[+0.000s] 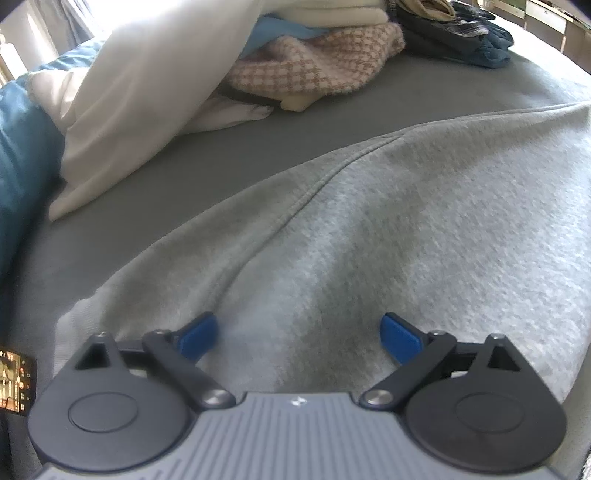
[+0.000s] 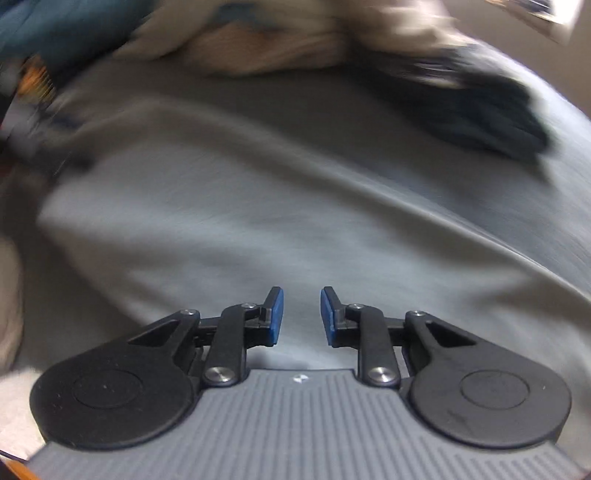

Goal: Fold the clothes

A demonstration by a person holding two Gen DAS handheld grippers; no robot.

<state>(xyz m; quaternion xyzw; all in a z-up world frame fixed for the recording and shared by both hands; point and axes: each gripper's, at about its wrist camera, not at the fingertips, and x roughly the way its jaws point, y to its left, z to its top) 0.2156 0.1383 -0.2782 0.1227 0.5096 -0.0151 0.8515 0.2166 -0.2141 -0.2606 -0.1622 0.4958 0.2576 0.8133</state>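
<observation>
A light grey sweatshirt (image 1: 388,221) lies spread on the grey bed surface (image 1: 221,147), with a stitched seam running across it. My left gripper (image 1: 299,332) hovers just over its near part, open wide, with nothing between the blue pads (image 1: 195,334). In the blurred right wrist view the same grey sweatshirt (image 2: 258,221) fills the middle. My right gripper (image 2: 302,314) is over it, open by a narrow gap with nothing between its blue pads (image 2: 275,317).
A white garment (image 1: 140,92) drapes at the left beside a teal cloth (image 1: 22,166). A pink houndstooth garment (image 1: 314,62), cream folded cloth (image 1: 332,14) and dark blue clothes (image 1: 472,37) are piled at the back. Dark clothes (image 2: 480,110) lie at the right wrist view's upper right.
</observation>
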